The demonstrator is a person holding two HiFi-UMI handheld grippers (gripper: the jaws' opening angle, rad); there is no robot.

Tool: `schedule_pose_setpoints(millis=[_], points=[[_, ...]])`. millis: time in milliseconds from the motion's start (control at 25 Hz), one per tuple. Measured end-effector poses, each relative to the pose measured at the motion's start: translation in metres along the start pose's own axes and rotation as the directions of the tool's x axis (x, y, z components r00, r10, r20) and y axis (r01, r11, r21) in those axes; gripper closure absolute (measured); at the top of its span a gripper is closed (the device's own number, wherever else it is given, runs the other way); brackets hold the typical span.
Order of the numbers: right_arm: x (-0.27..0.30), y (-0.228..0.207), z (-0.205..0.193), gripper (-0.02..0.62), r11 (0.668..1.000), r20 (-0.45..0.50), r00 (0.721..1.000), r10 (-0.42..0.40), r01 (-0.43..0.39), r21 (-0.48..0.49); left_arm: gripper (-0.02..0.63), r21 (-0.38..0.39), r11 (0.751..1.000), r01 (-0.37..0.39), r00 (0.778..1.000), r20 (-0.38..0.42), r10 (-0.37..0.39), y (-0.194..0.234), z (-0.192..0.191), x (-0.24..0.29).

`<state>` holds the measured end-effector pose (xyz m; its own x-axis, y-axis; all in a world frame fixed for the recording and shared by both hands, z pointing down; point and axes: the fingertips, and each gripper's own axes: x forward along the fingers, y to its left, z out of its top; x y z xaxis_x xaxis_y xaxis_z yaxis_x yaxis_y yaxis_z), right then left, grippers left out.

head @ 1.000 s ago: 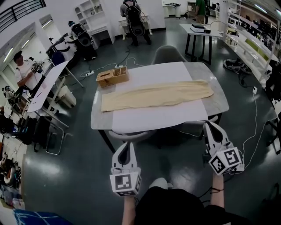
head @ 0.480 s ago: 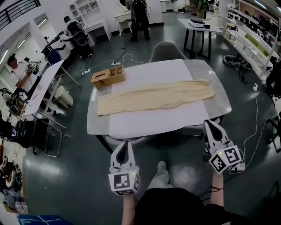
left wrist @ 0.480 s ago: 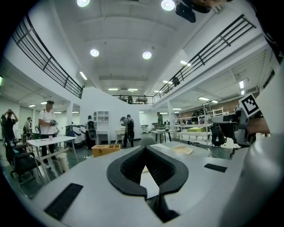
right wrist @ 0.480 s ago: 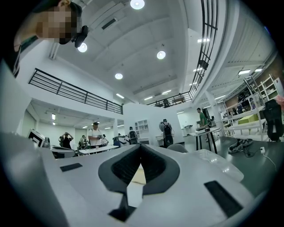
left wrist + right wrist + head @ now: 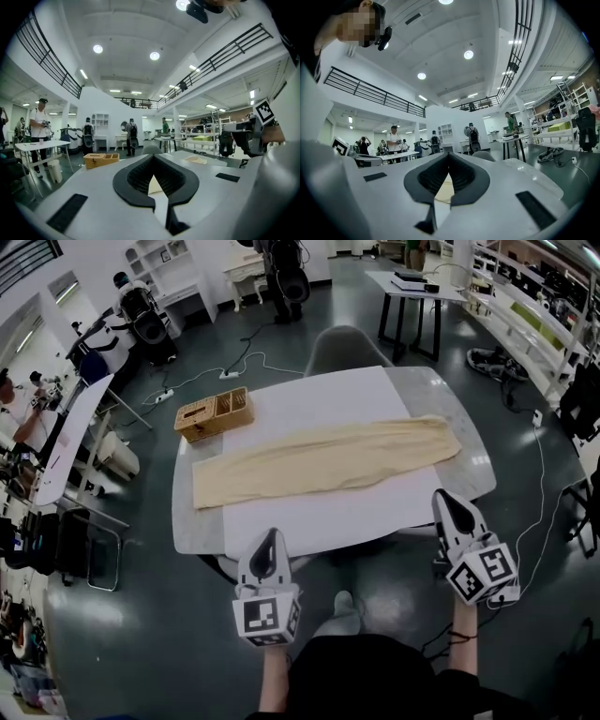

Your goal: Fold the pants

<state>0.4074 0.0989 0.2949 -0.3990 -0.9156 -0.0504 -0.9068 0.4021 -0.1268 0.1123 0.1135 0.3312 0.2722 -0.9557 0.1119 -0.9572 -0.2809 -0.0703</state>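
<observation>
Beige pants (image 5: pixel 328 460) lie flat and lengthwise across the white-covered table (image 5: pixel 309 517), one end at the left, the other at the right. My left gripper (image 5: pixel 269 538) hovers just short of the table's near edge, below the pants' left half. Its jaws are shut and hold nothing. My right gripper (image 5: pixel 446 500) is off the table's near right corner, also shut and empty. In the left gripper view the left gripper (image 5: pixel 153 159) points level over the tabletop, where the pants (image 5: pixel 197 160) show. The right gripper (image 5: pixel 448 157) points the same way.
A wooden box (image 5: pixel 214 414) sits on the table's far left corner, also seen as the wooden box (image 5: pixel 101 159) in the left gripper view. A grey chair (image 5: pixel 349 348) stands behind the table. Cables run over the floor; desks and people stand at the left and back.
Both grippers have moved forward to the table's near edge, staying shut. The table and pants now sit closer and lower in the head view.
</observation>
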Motion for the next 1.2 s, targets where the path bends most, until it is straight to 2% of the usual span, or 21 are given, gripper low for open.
schedule_pose_setpoints(millis=[200, 440, 800, 1000, 1200], points=[[0.032, -0.011, -0.004, 0.581, 1.0, -0.01, 1.0, -0.028, 0.028, 0.003, 0.598, -0.032, 0.999, 0.034, 0.999, 0.003, -0.034, 0.014, -0.001, 0.038], [0.061, -0.033, -0.014, 0.581, 0.996, -0.033, 0.996, -0.081, 0.08, -0.023, 0.598, -0.023, 0.995, 0.101, 0.995, 0.001, -0.101, 0.015, -0.005, 0.086], [0.08, -0.084, -0.012, 0.581, 0.988, -0.018, 0.989, -0.149, 0.149, -0.039, 0.598, -0.038, 0.977, 0.207, 0.977, -0.041, -0.209, -0.017, -0.018, 0.156], [0.096, -0.121, -0.03, 0.581, 0.981, -0.069, 0.979, -0.193, 0.192, -0.029, 0.598, -0.056, 0.97, 0.236, 0.968, -0.079, -0.24, -0.037, -0.032, 0.192], [0.116, -0.159, -0.057, 0.581, 0.974, -0.126, 0.968, -0.215, 0.222, 0.041, 0.598, -0.083, 0.964, 0.253, 0.957, -0.125, -0.262, -0.055, -0.047, 0.227]])
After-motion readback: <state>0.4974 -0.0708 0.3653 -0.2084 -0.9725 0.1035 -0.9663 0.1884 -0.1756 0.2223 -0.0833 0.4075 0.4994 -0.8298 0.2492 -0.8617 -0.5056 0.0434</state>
